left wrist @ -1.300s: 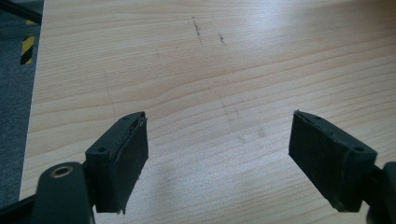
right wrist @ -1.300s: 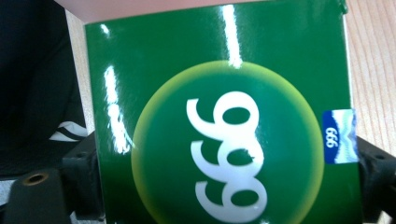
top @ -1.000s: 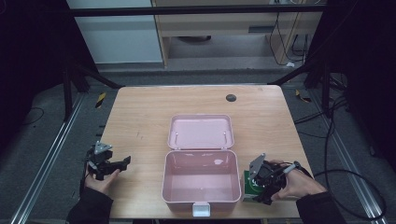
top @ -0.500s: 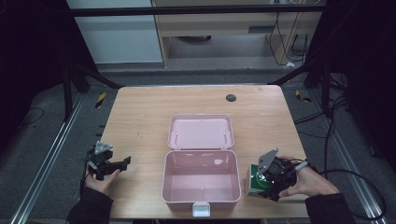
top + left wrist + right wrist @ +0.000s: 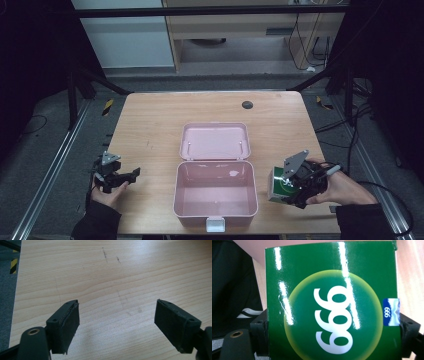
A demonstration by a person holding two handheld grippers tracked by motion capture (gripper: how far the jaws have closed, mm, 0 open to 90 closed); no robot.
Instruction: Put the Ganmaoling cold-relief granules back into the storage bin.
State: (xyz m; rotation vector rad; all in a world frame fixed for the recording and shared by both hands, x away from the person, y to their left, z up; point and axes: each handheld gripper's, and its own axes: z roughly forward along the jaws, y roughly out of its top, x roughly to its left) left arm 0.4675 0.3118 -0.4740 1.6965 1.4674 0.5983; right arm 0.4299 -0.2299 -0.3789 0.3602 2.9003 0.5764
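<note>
Nearest the person, at the right front of the table (image 5: pixel 150 120), the right gripper (image 5: pixel 298 186) is clamped on a glossy green box (image 5: pixel 278 186); in the right gripper view the green box (image 5: pixel 332 312) sits squarely between the two black jaws, which press on its sides, with the number 999 in white across a yellow-rimmed circle. So the pick-up looks done. The box is held just beside the right wall of the open pink case (image 5: pixel 216 194), outside it, not over the opening.

At the left front, the left gripper (image 5: pixel 120 176) rests low near the table edge with its jaws spread wide and nothing between them; the left gripper view looks along them at bare wood grain.

The case's bottom half appears empty, and its lid (image 5: pixel 215 141) lies flat behind it. I judge that carrying the box over the rim, setting it inside and shutting the lid are left.

Beyond the case, a small dark disc (image 5: pixel 247 104) lies near the table's far edge.
</note>
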